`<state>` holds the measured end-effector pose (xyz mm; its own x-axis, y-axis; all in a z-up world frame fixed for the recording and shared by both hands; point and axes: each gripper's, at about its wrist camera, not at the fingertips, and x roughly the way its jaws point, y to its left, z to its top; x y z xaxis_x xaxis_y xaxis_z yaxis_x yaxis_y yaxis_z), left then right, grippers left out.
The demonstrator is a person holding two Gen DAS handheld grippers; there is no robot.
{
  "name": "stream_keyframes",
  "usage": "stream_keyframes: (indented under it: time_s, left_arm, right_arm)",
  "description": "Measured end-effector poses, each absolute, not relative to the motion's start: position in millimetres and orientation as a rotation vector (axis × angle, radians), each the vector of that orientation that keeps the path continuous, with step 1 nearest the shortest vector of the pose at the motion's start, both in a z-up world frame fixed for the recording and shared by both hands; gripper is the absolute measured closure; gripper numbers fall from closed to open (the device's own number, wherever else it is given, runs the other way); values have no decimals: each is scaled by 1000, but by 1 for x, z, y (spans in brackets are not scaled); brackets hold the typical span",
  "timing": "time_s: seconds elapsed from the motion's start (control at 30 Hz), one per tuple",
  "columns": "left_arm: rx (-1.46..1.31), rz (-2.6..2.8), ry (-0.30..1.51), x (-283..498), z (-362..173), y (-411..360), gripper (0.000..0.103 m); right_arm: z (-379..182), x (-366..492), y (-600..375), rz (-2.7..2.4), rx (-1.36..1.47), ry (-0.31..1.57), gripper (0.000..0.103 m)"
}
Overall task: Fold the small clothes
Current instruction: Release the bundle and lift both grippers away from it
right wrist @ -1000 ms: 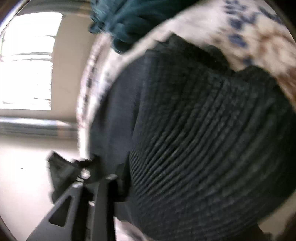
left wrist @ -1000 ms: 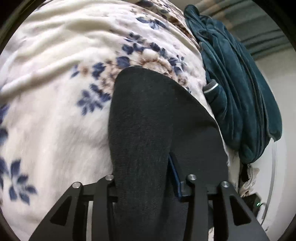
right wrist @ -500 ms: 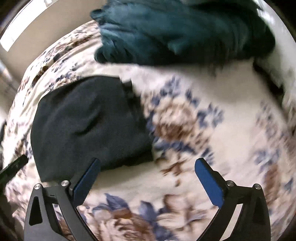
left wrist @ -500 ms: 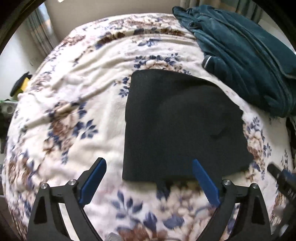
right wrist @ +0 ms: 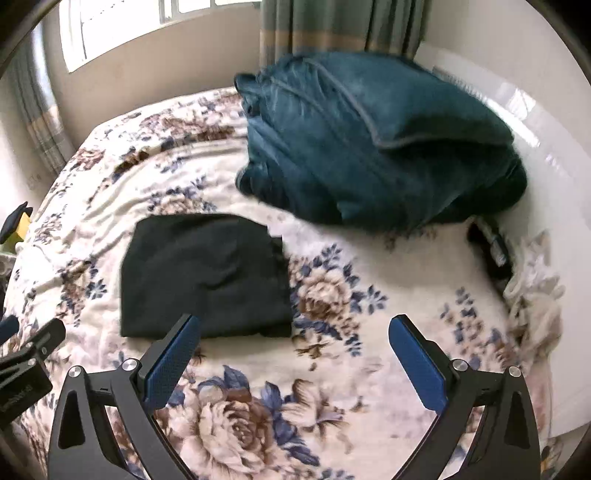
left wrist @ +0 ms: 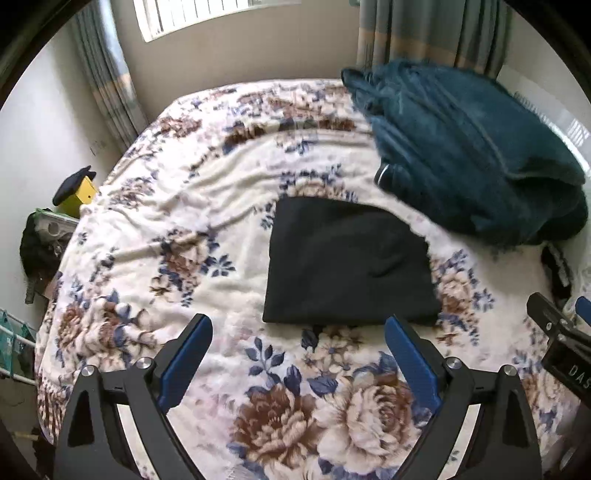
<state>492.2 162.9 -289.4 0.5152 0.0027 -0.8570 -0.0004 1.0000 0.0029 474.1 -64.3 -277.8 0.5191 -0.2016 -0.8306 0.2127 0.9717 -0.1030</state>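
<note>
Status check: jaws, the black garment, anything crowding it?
Left gripper and right gripper open, nothing between jaws. Black garment folded flat on floral blanket. Teal heap close behind it, not on it.

Under me the bed [left wrist: 192,236] wears a cream blanket printed with big brown and beige roses and sprays of navy-blue leaves, and near its middle lies the folded garment [left wrist: 347,262], plain black with no pattern at all. Toward the far right corner of the bed sits a heap of deep teal plush fabric [left wrist: 469,158], one solid colour. My fingers [left wrist: 190,354] carry bright blue pads on matt black frames, and the curtains [left wrist: 424,33] beyond the bed are grey-green with a beige band.
</note>
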Motion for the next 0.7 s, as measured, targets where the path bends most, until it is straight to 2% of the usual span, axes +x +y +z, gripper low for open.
stream_keyframes:
  time_s: [0.47, 0.7]
  left_arm:
    - [23, -15, 861, 365, -125, 158, 8]
    - [14, -12, 794, 316, -69, 158, 7]
  right_arm:
    - [-83, 335, -45, -165, -42, 825, 0]
    - [-9, 267, -44, -133, -54, 754, 0]
